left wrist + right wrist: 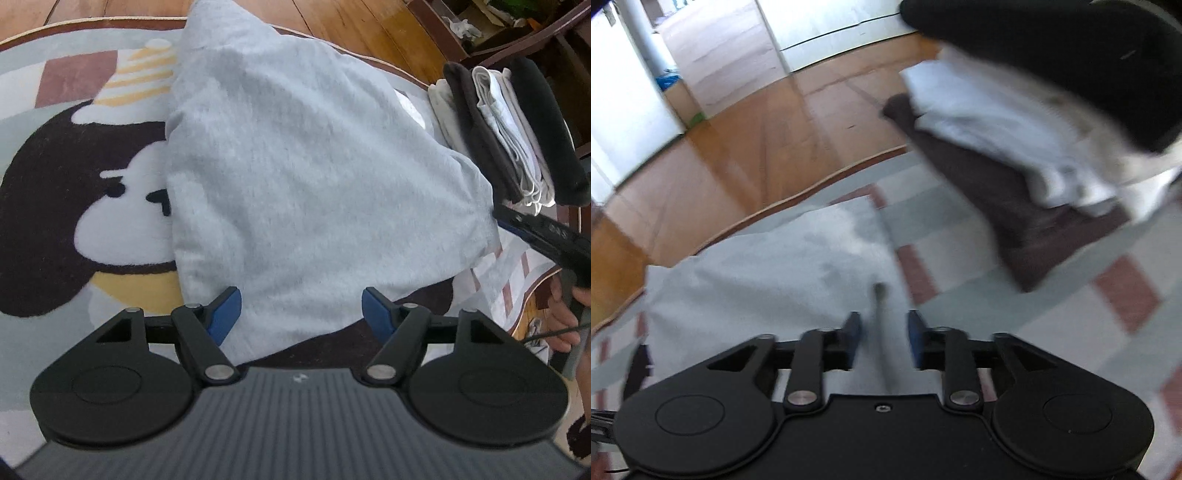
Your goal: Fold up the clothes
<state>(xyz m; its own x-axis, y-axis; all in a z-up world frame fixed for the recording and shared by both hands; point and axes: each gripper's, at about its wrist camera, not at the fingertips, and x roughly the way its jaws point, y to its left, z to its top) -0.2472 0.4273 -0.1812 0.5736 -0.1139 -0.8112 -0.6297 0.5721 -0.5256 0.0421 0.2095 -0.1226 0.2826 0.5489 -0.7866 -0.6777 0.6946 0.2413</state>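
Observation:
A folded light grey garment (295,166) lies flat on a round cartoon rug (55,92). My left gripper (301,312) hovers open at its near corner, and the cloth runs between the blue pads without touching them. My right gripper (506,221), held by a hand (561,317), has its tip at the garment's right corner. In the right wrist view the right gripper (885,334) stands partly open. A thin raised ridge of the grey garment (775,266) runs between its pads with a gap on each side.
A stack of folded clothes (498,129), black, white and dark brown, sits on the rug's right side (1015,147). Wooden floor (351,22) surrounds the rug (997,325). A dark wooden shelf unit (517,29) stands behind the stack. White walls rise beyond the floor (757,147).

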